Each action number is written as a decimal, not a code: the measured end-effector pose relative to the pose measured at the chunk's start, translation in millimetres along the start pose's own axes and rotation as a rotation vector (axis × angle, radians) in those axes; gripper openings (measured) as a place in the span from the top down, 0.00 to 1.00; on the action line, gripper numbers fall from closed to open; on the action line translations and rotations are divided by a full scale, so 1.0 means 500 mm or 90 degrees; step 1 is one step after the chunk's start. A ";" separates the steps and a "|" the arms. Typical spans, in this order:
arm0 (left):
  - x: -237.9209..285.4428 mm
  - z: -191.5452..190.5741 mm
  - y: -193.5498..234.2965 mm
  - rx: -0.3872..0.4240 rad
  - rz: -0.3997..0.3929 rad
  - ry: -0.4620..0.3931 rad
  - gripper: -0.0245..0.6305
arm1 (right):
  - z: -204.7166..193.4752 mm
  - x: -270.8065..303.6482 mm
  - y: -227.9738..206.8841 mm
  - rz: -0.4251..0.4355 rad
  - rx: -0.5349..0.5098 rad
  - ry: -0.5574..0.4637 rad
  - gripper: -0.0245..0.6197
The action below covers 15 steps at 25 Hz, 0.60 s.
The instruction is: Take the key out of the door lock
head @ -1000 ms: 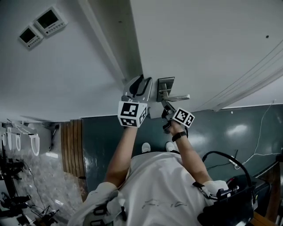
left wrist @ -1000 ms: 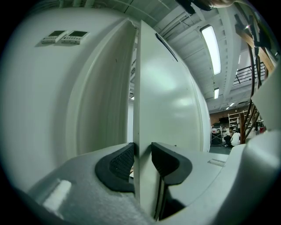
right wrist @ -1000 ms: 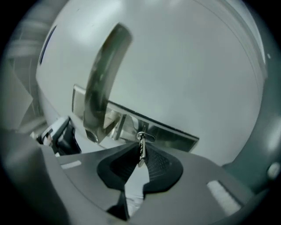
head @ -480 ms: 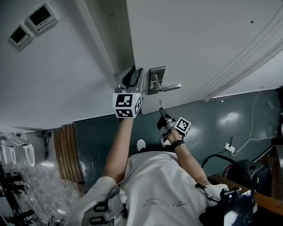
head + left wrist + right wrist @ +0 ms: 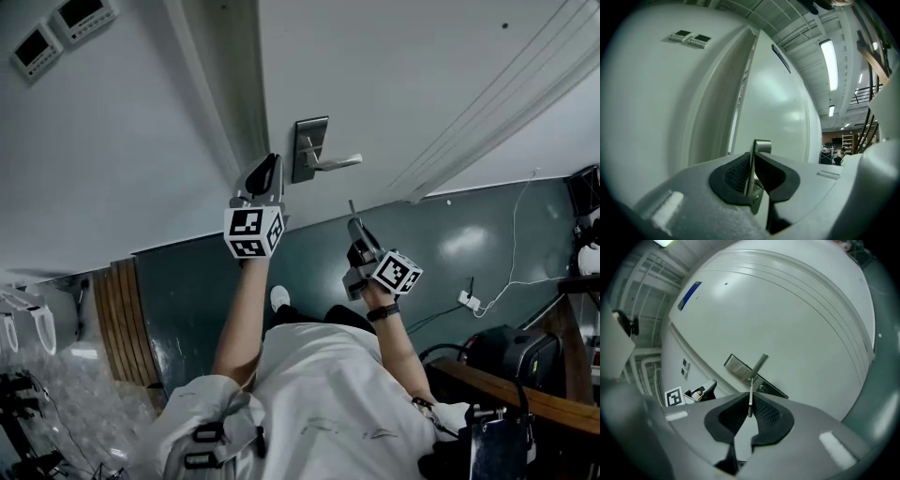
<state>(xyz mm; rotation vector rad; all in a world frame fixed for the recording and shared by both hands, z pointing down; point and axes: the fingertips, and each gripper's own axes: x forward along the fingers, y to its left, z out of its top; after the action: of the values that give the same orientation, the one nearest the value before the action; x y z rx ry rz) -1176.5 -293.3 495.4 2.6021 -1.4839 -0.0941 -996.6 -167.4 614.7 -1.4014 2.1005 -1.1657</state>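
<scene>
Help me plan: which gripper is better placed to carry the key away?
Right: the right gripper, jaws just tightened, pinches the key clear of the lock plate; the left gripper, just closing, holds nothing.

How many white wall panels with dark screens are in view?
2. One white screen panel at the head view's upper-left corner; the second just up-right of it. Others may lie off-frame.

Workshop hall, ceiling strip lights [image 5: 829, 61], distant shelving [image 5: 845, 140]
</scene>
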 end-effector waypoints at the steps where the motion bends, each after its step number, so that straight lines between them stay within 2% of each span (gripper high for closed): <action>1: -0.017 -0.020 -0.020 -0.002 0.002 0.012 0.92 | 0.016 -0.010 0.009 -0.013 -0.058 -0.002 0.92; 2: -0.036 -0.037 -0.042 -0.004 0.007 0.021 0.95 | 0.034 -0.021 0.015 -0.033 -0.119 -0.005 0.92; 4: -0.079 -0.054 -0.090 -0.009 0.024 0.022 0.96 | 0.067 -0.044 0.025 -0.073 -0.225 -0.009 0.92; 6: -0.126 -0.057 -0.143 0.002 0.043 0.012 0.96 | 0.088 -0.070 0.037 -0.086 -0.289 -0.001 0.92; 11: -0.220 -0.073 -0.288 0.060 0.082 0.003 0.96 | 0.065 -0.147 0.070 -0.036 -0.441 0.076 0.92; 15: -0.271 -0.091 -0.359 0.076 0.092 0.028 0.96 | 0.040 -0.187 0.108 0.010 -0.463 0.081 0.92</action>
<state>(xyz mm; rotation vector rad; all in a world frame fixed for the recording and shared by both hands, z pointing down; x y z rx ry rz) -1087.0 -82.4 510.2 2.5574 -1.7044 0.0688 -973.7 -84.3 546.8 -1.6076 2.7777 -0.4863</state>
